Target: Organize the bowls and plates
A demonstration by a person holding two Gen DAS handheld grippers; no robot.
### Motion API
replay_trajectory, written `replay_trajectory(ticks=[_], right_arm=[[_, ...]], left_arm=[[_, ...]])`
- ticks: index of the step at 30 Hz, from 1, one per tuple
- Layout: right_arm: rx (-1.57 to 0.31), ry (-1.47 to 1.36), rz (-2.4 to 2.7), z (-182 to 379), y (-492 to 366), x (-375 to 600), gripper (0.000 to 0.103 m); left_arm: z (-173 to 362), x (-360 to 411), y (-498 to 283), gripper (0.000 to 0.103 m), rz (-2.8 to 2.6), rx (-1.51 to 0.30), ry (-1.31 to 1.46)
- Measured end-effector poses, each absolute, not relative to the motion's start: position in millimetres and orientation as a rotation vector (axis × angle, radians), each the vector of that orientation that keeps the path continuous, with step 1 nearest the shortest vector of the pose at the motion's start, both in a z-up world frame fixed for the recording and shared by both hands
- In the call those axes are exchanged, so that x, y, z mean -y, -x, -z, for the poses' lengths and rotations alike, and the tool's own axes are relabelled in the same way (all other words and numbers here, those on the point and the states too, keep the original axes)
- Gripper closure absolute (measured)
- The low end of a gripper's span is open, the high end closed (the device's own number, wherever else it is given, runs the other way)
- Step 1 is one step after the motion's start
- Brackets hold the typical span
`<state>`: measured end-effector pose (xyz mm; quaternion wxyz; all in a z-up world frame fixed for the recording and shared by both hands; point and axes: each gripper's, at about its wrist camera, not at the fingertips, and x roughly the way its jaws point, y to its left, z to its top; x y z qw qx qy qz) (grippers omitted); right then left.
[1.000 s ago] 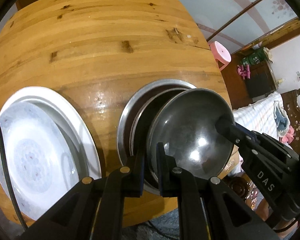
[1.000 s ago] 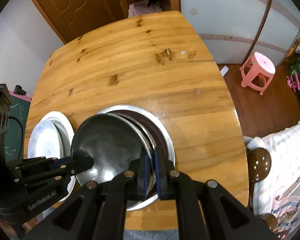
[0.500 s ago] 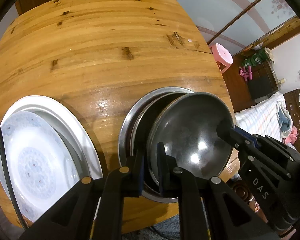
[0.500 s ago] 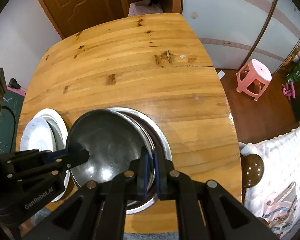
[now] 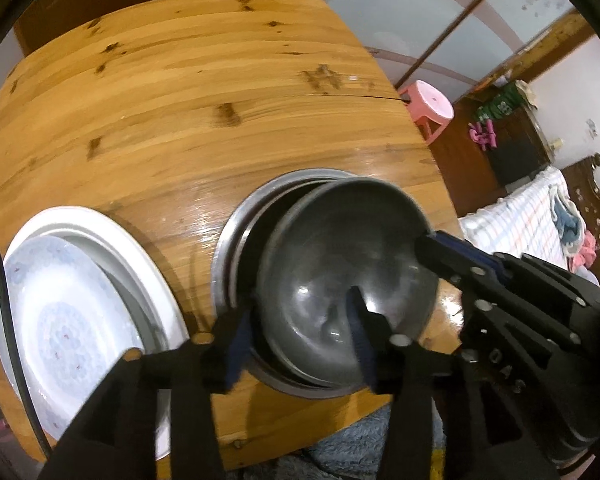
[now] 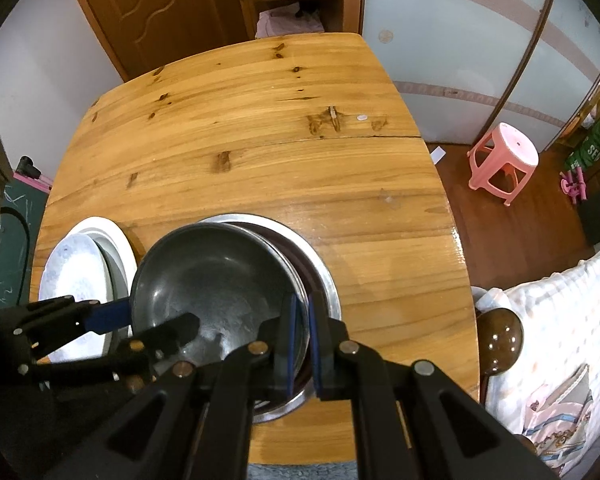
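A dark steel bowl (image 5: 340, 264) (image 6: 216, 280) leans tilted on a stack of steel dishes (image 5: 236, 240) (image 6: 324, 276) near the front edge of the wooden table (image 6: 260, 128). My left gripper (image 5: 300, 332) (image 6: 160, 316) straddles the bowl's left rim. Its jaws are opening and the pads stand off the metal. My right gripper (image 6: 302, 344) (image 5: 428, 248) is shut on the bowl's right rim. A stack of white patterned plates (image 5: 80, 320) (image 6: 80, 272) lies to the left of the steel dishes.
The far half of the table is bare wood. A pink stool (image 6: 504, 160) stands on the floor to the right, and a bed with a checked cover (image 6: 560, 320) is at the near right. A wooden door (image 6: 160, 8) is behind the table.
My left gripper was shut on the bowl's rim and its jaws have now spread apart. My right gripper keeps its hold on the opposite rim.
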<state>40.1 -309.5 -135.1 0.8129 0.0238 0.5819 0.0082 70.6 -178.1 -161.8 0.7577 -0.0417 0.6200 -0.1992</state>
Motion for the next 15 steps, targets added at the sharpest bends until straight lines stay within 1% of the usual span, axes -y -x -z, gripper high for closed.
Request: replay_trajectory(ticks=[3,9,11,13,15], right_arm=[[-1.244,-0.072,-0.020,134.7,-38.9,310.6,0.096],[-1.225,-0.109,-0.027,129.5,-36.2,313.9,0.095],[-1.213,-0.110,-0.016,127.0,-34.7,315.5,0.095],[-1.192,-0.102,0.003,123.2,-33.7,318.4,0.095],[-1.165,-0.087,0.029,117.0,-32.6,321.3,0.095]], left_arm=[[156.6,180.4,-68.7,0.054,0.430,-1.323,0.061],[150.4,173.6,-70.6,0.047,0.457,-1.300,0.113],[145.3,167.8,-70.7,0.026,0.421,-1.271,0.107],[140.1,158.2,-70.0,0.019,0.412,-1.241,0.148],[137.9,151.1,-72.4,0.019,0.401,-1.233,0.185]])
